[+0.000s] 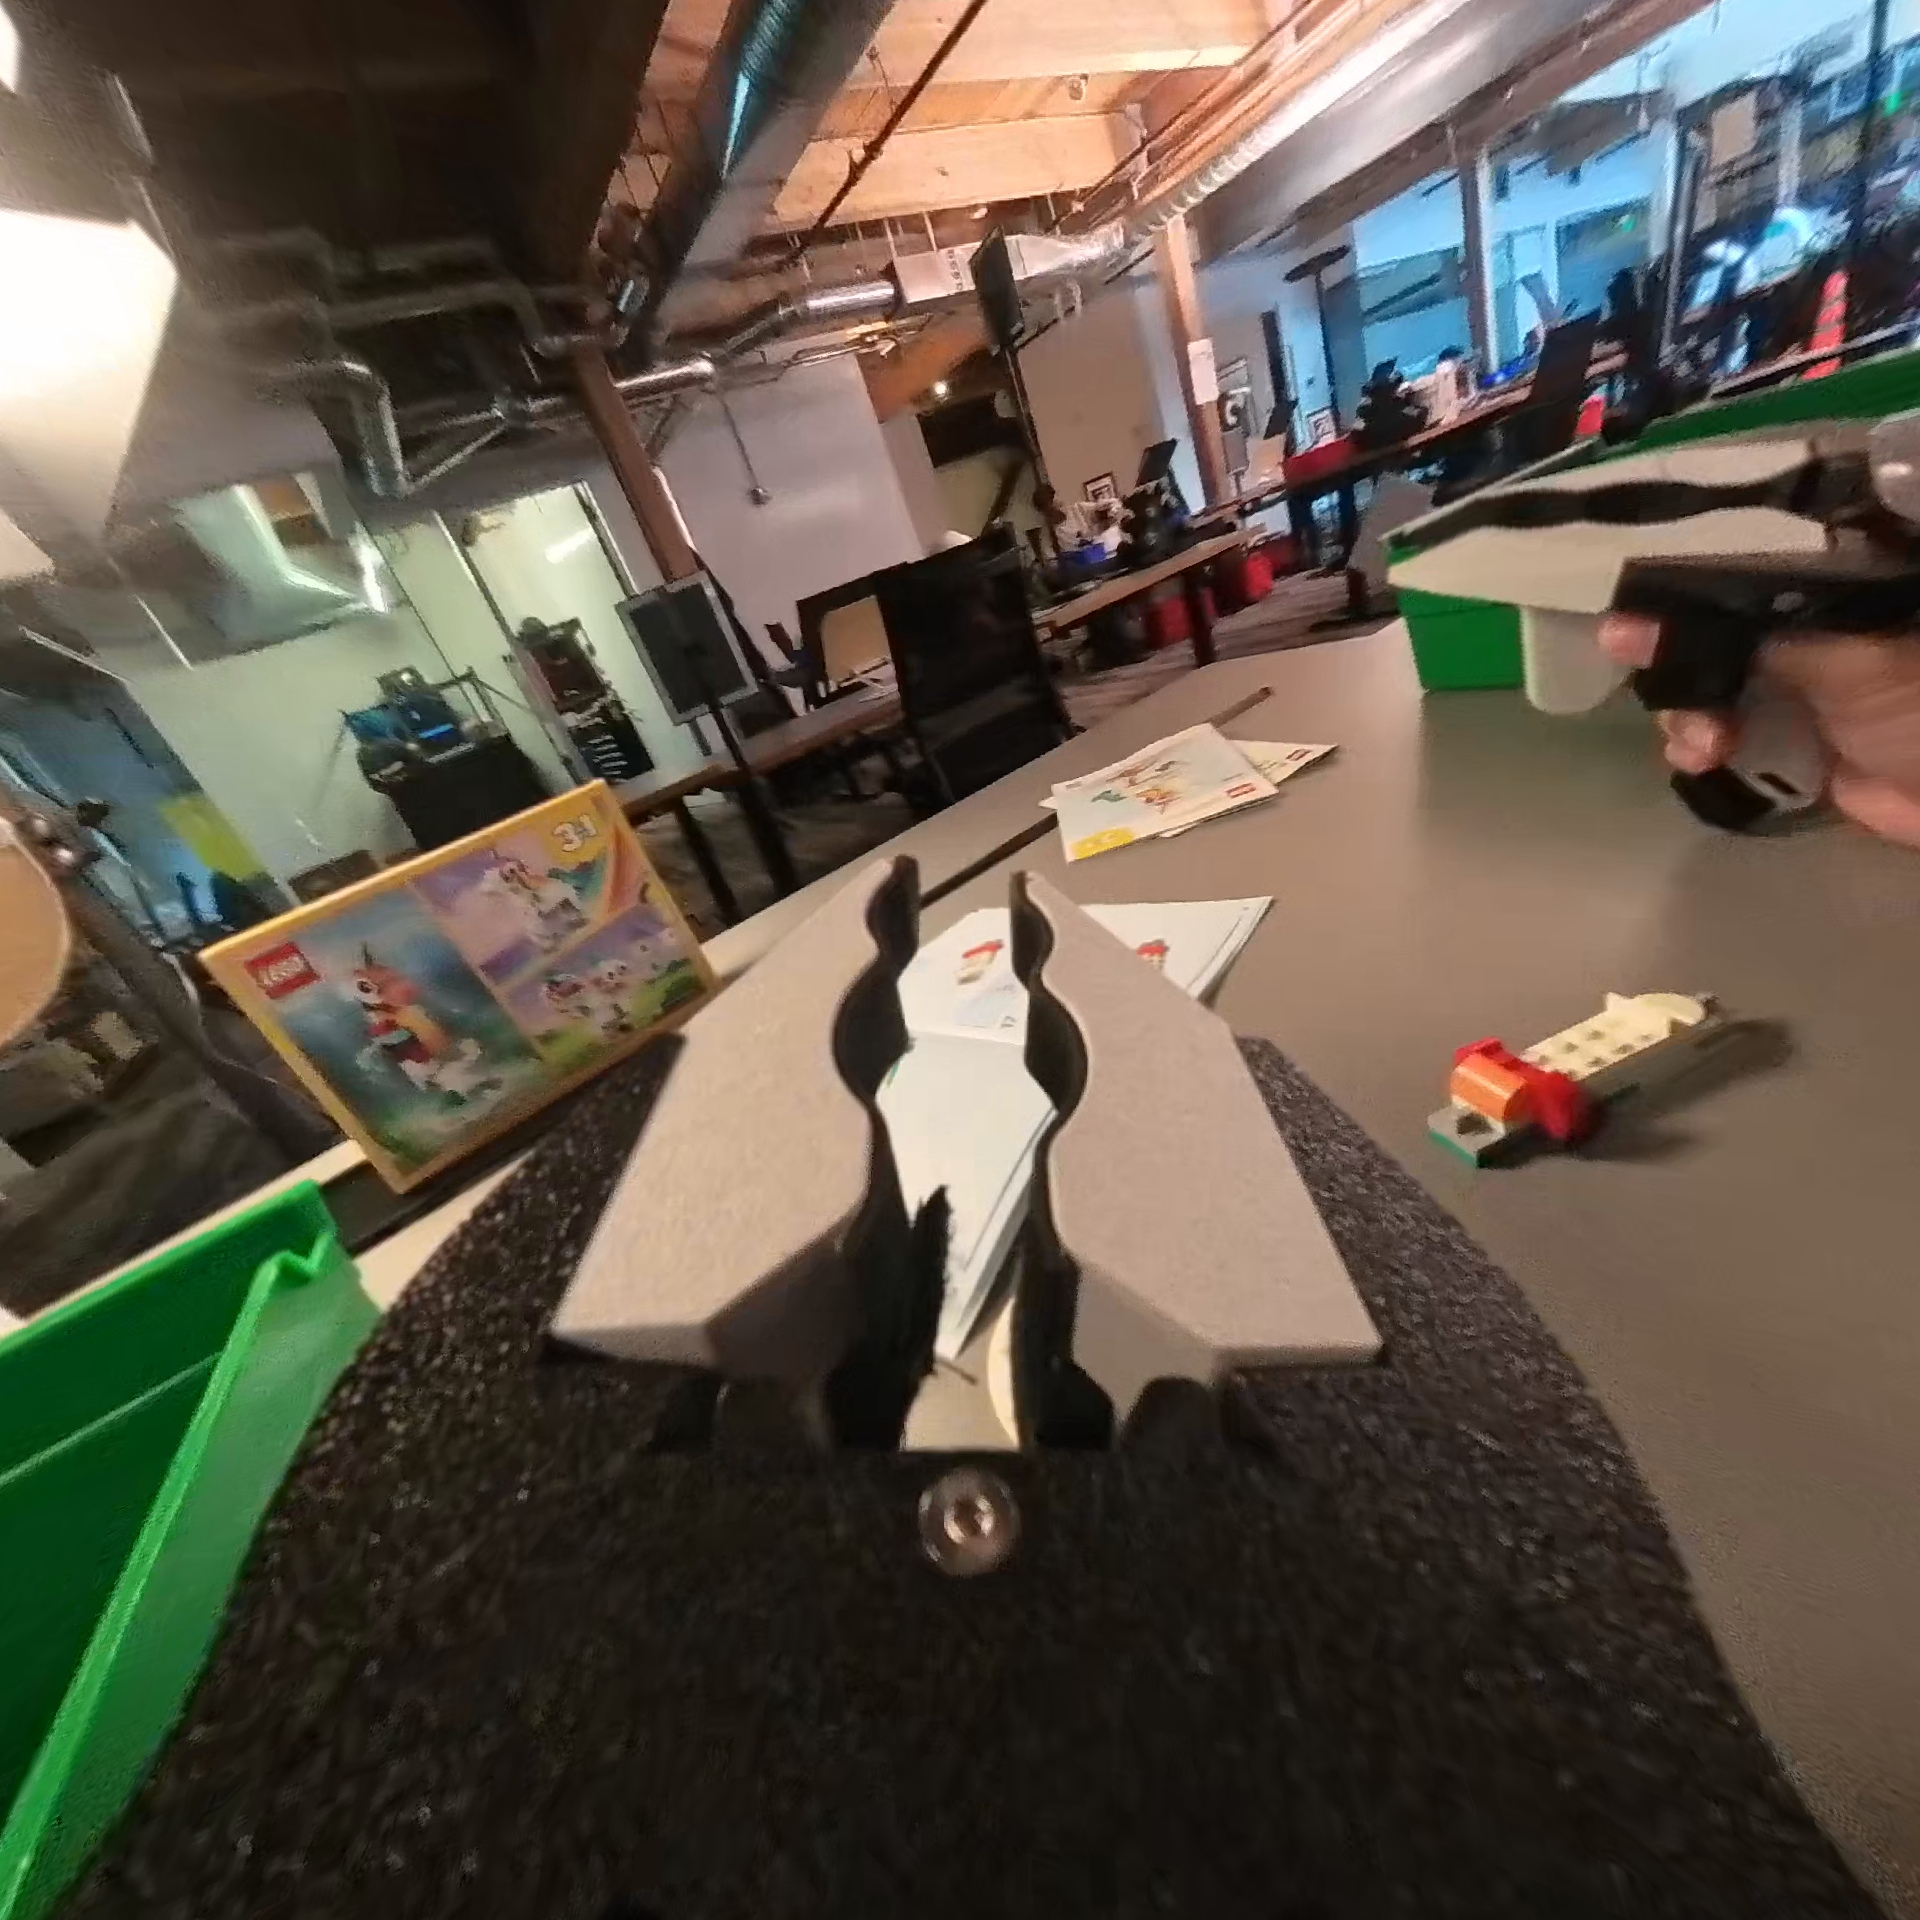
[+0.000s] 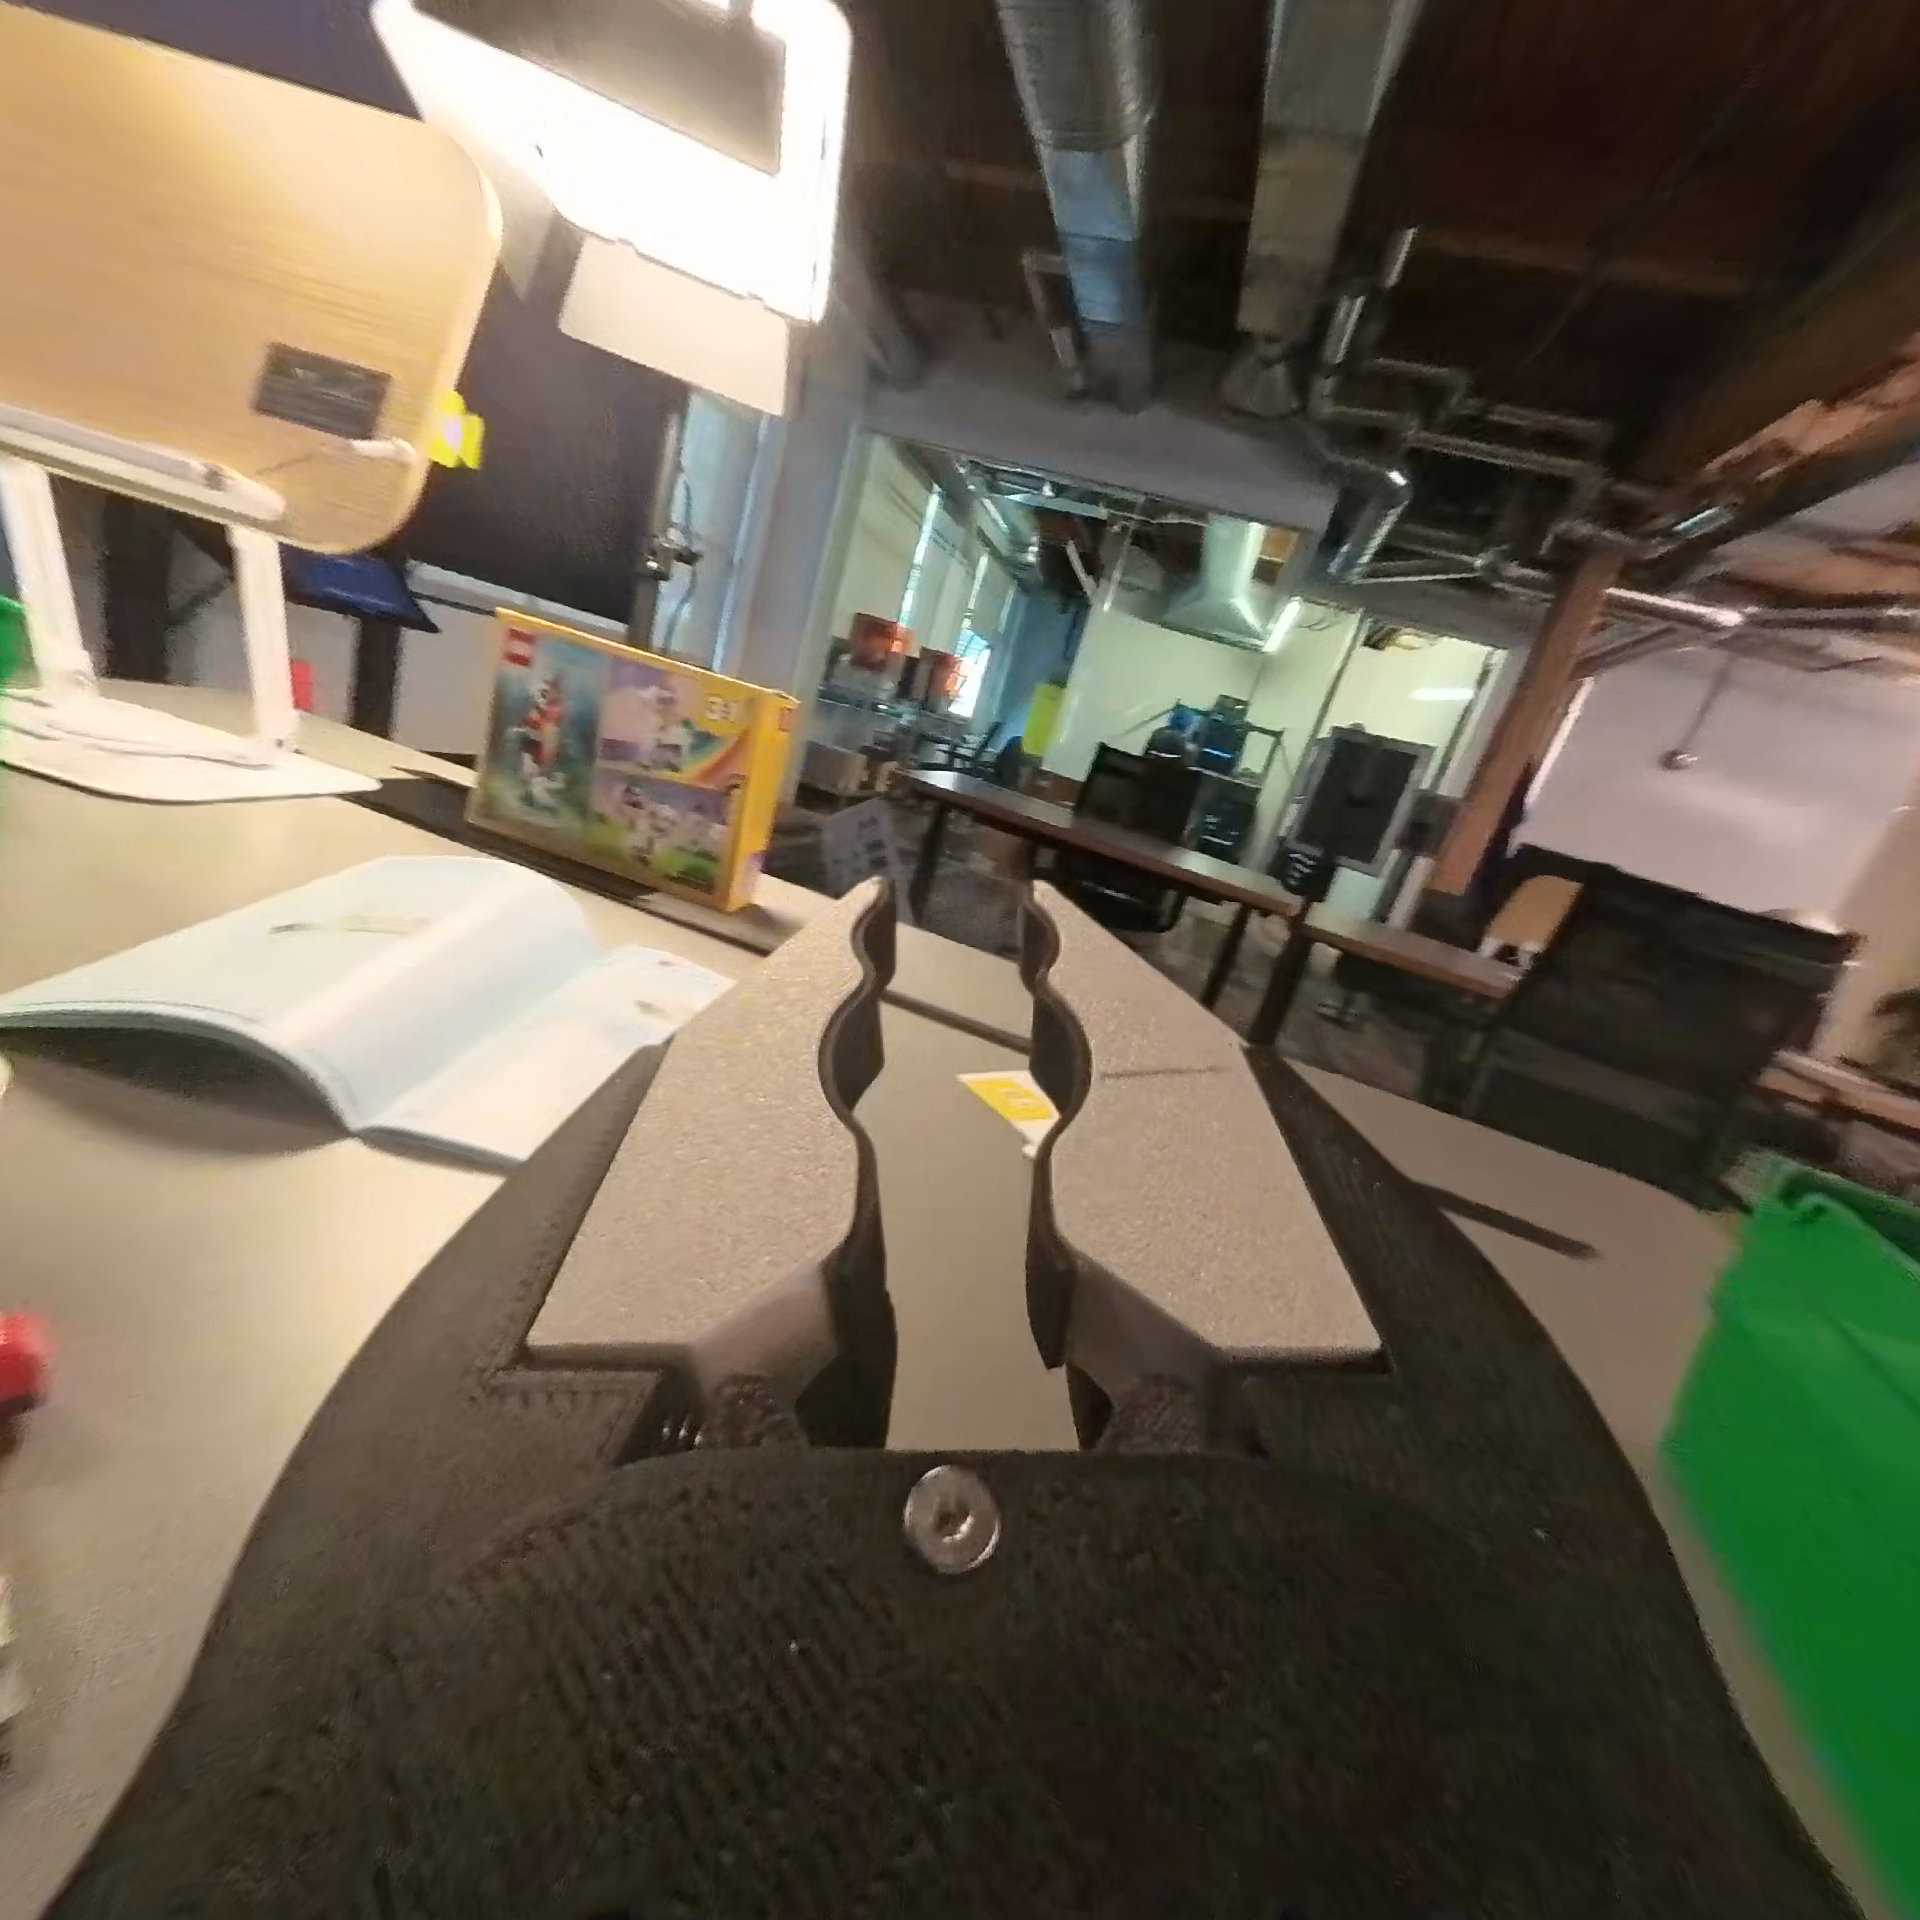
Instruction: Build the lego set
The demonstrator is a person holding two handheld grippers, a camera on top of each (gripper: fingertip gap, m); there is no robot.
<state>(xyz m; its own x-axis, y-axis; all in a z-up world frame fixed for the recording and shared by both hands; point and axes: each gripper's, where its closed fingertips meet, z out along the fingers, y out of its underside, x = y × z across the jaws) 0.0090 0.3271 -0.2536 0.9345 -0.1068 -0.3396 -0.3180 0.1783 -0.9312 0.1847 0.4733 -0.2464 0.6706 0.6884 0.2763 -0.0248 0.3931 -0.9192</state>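
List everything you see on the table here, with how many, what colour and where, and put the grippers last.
Lego box: one, yellow, standing at the table's far edge.
Open instruction booklet: one, pale blue and white, lying flat near the box.
Loose booklets: a few, white, farther along the table.
Partial build: one, white, grey, orange and red, on the grey table.
Green bins: two, one at each end.
Left gripper: grey fingers, open, empty.
Right gripper: grey fingers, open, empty, held by a hand.
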